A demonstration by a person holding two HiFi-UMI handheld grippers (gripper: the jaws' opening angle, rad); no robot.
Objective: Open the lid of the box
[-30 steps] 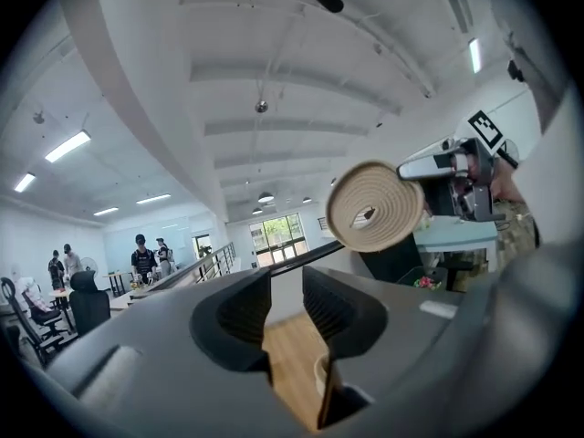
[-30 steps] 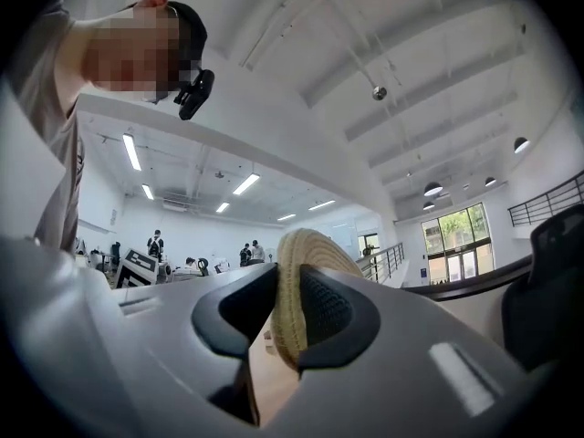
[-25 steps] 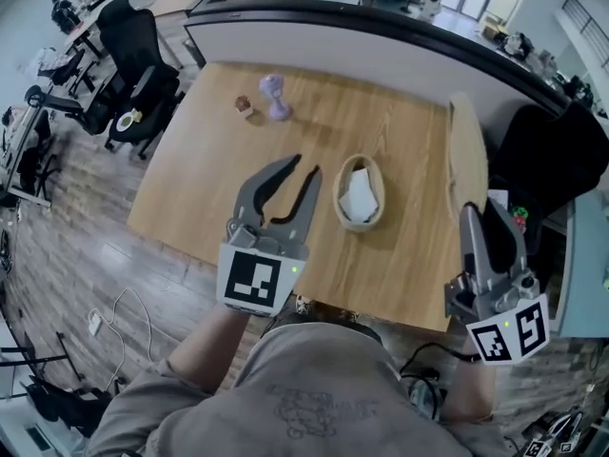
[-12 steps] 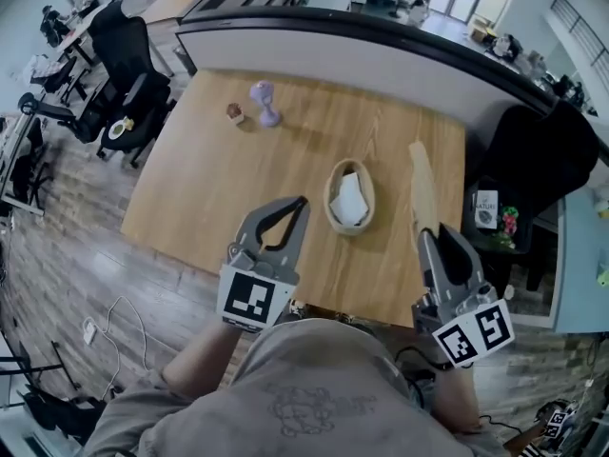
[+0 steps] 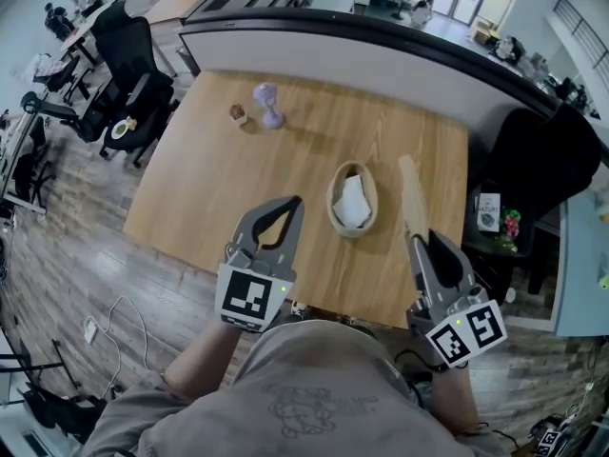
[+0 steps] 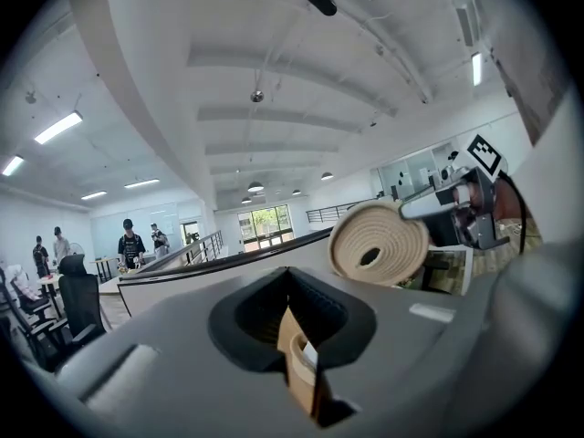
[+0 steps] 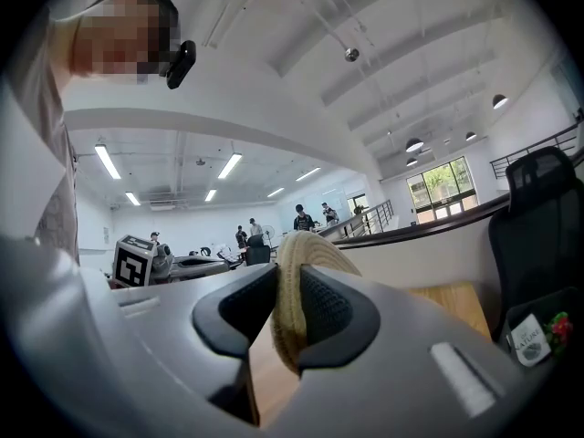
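My right gripper (image 5: 422, 242) is clamped on the woven lid (image 5: 411, 194), and the lid is up off the box. In the right gripper view the pads squeeze the lid's coiled rim from both sides. From the head view I see the lid edge-on, a thin tan strip running from my jaw tips toward 12 o'clock. It hangs above the right part of the wooden table (image 5: 209, 184).

The box (image 5: 352, 201), an oval woven one, sits open near the middle of the table. It lies just at 9 o'clock of the lid, and the two do not touch. Something white and folded (image 5: 353, 199) lies inside it.

My left gripper (image 5: 297, 202) is at 8 o'clock of the box, tips pointing toward 12 o'clock. Its jaws are pressed together with nothing held. In the left gripper view only a narrow slit shows between them, with a sliver of tan and white beyond. That same view catches the lid face-on as a round coiled disc at 2 o'clock, with the right gripper's marker cube behind it.

At the far left of the table, at 11 o'clock from the box, stands a small purple figurine (image 5: 269, 104). A little brown object (image 5: 238, 113) sits just at its 8 o'clock. Black office chairs (image 5: 133, 55) stand off the table's left edge.
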